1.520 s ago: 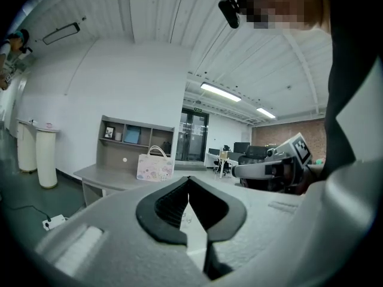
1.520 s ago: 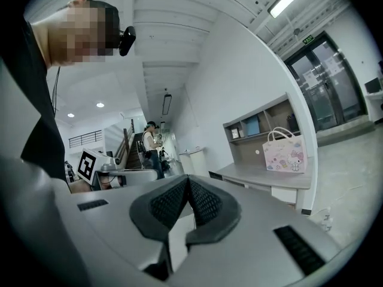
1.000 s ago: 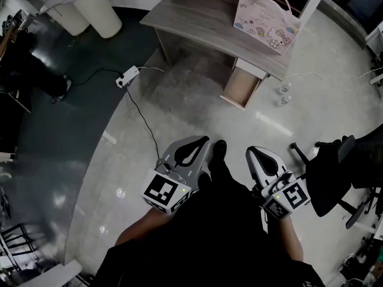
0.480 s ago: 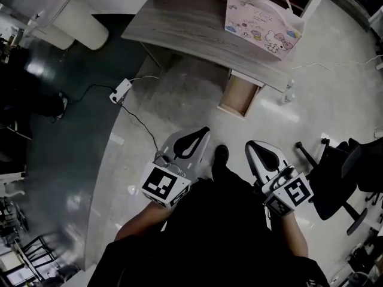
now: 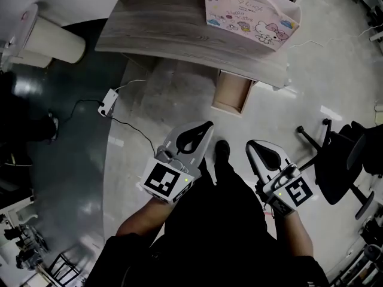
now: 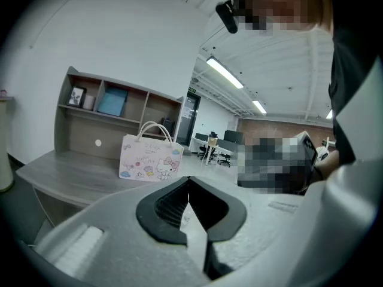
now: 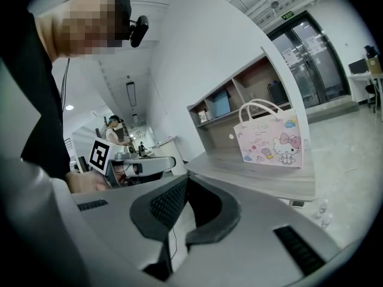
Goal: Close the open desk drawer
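Ahead, open drawer under desk, bag on top

Note the glossy pale floor; it meets a dark floor section at your left. A black office chair stands at your right. A white power strip lies at the boundary, cable attached. Strip lights run along the white ceiling.

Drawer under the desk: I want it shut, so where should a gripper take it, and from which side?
Its front panel, met from the person's side, probably: the drawer juts from the desk toward them, so a push there slides it in.
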### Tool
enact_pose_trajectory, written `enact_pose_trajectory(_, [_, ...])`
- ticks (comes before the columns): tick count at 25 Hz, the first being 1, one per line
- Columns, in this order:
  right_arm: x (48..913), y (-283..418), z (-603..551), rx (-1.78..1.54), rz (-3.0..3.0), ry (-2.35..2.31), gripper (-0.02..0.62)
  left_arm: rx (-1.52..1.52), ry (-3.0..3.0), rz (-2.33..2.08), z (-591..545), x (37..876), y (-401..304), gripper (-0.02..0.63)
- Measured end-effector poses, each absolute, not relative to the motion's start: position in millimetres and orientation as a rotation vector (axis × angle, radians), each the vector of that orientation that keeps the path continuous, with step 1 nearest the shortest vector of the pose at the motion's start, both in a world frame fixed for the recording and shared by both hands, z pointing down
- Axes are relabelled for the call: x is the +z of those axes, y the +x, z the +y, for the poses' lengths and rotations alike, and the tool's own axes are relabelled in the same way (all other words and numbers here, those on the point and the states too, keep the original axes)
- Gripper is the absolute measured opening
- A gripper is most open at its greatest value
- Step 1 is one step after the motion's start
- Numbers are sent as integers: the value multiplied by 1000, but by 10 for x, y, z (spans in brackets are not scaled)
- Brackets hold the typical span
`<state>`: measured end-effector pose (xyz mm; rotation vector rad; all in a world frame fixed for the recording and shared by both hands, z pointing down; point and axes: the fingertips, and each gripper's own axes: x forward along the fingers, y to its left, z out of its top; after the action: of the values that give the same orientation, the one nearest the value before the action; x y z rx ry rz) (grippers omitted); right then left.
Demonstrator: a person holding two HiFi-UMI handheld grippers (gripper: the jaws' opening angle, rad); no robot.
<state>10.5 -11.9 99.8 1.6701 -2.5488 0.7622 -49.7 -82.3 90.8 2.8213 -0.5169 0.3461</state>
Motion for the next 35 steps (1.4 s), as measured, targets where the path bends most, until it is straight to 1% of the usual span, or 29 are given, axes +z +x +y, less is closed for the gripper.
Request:
enact_pose_trajectory(8, [1603,84,-673,834,-2423,1839,13,395,2834,-322,-1391,1553,-383,8])
enact_pose_trajectory(13, [2138,162,-768,882,-2360,1905,14,503,2787,-304,-1584,2236,-359,9])
enact_pose_trajectory(16, [2558,339,-800,941,-2339,1933,14,603,2763,-265,-1589,2736,-192,8])
enact_pose_trajectory(20, [3161,523,-837,950,-2320,1970,14,593,2802,-203,-1561,3226,48,8])
enact_pose_trajectory(29, [4580,655,-670,1092,-2235,1980,14,691,2769,-135,-1417,4443,190,9])
enact_pose_trajectory(35, [5192,629,-603,1197,-2287,1964,15,814,2841,19,-1296,5214,157,9])
